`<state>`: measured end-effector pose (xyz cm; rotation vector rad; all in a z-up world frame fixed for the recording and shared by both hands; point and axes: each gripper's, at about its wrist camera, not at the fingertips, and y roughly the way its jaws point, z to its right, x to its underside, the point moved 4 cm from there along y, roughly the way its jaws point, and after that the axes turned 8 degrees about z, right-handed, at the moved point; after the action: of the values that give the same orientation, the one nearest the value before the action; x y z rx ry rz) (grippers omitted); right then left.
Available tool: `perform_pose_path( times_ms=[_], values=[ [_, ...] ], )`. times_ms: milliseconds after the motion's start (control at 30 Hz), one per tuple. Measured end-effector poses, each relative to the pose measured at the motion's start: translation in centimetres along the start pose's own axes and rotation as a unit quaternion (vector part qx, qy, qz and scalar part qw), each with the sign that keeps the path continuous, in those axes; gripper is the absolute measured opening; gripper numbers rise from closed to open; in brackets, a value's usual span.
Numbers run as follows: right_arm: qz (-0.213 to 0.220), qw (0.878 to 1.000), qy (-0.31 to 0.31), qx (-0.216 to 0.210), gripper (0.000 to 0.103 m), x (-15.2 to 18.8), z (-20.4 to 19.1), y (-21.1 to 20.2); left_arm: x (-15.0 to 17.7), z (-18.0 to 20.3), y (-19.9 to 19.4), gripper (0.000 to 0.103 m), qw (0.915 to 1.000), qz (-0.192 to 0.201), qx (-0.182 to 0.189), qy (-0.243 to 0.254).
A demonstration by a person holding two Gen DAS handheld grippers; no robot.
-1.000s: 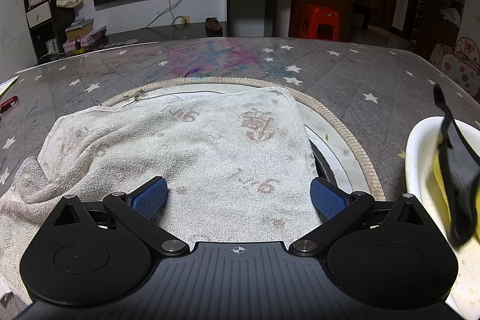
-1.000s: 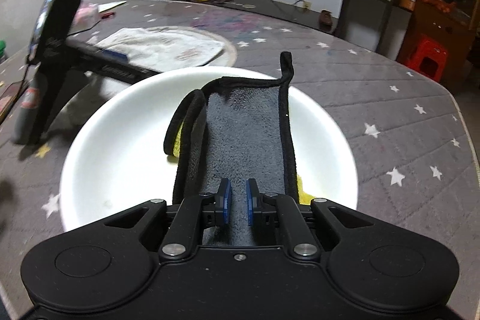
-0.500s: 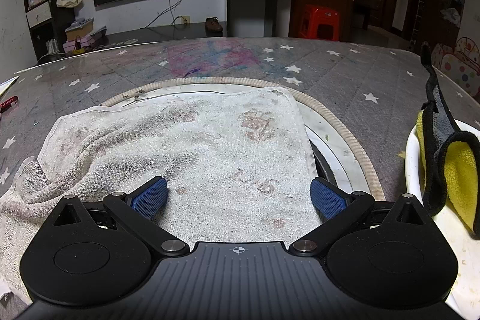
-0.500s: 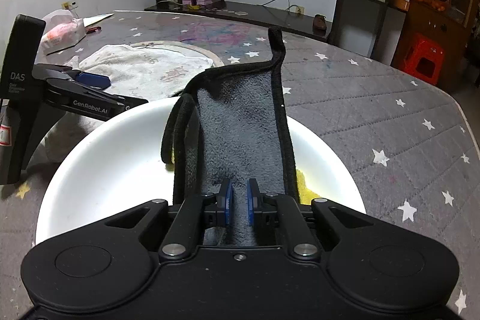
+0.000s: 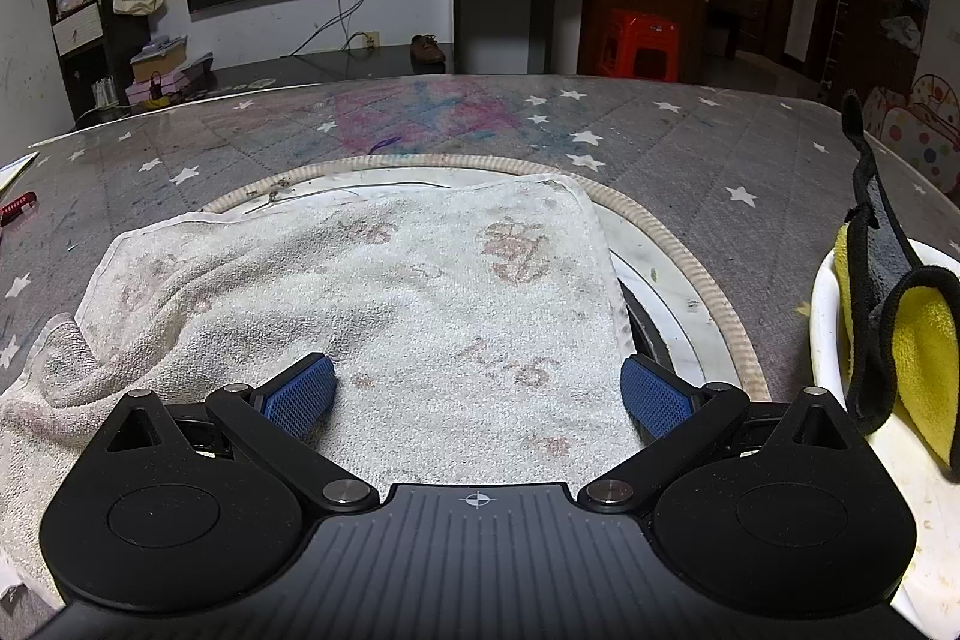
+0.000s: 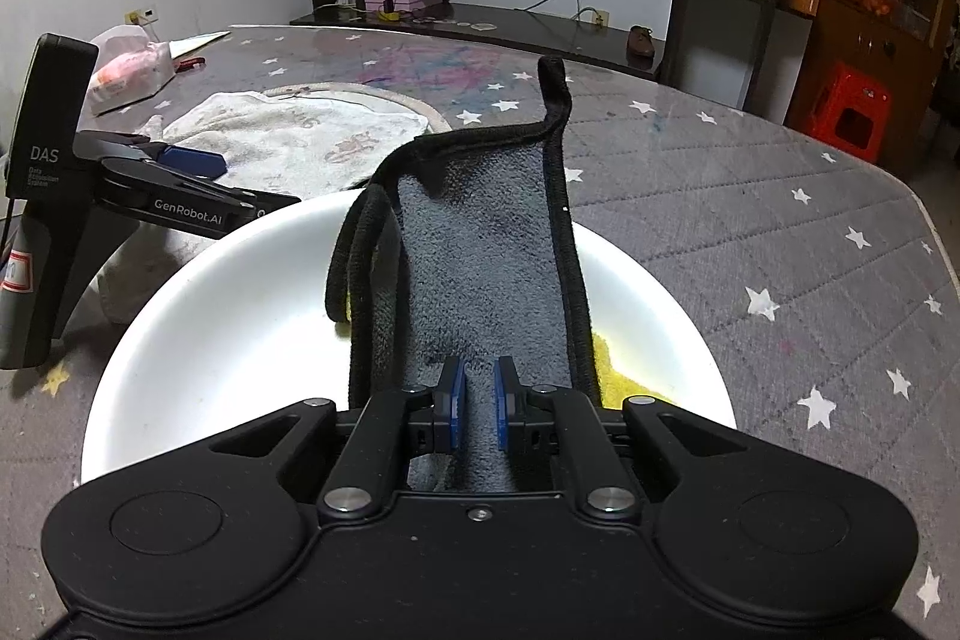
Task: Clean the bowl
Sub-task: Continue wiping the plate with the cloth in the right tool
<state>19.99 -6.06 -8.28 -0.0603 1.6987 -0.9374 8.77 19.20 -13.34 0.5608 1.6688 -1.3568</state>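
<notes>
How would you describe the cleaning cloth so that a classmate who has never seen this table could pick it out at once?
Start at the grey star-patterned table, then find the white bowl beside the big off-white towel. The cleaning cloth rises out of that bowl, pinched by the right gripper. Unlike the pale towel, it is dark grey on one face, yellow on the other, with black edging.

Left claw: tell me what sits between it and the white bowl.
Nothing visible does. The left claw stands open over the stained towel, and the white bowl sits directly beside it. The right claw holds the grey-and-yellow cloth over the bowl.
</notes>
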Motion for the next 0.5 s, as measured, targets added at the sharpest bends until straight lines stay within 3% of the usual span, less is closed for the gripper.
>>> perform_pose_path(
  times_ms=[500],
  values=[
    [0.0,1.0,0.002,-0.002,0.011,0.07,0.08,-0.2,0.01,-0.04,-0.03,0.103,1.0,0.0,0.0,0.0]
  ],
)
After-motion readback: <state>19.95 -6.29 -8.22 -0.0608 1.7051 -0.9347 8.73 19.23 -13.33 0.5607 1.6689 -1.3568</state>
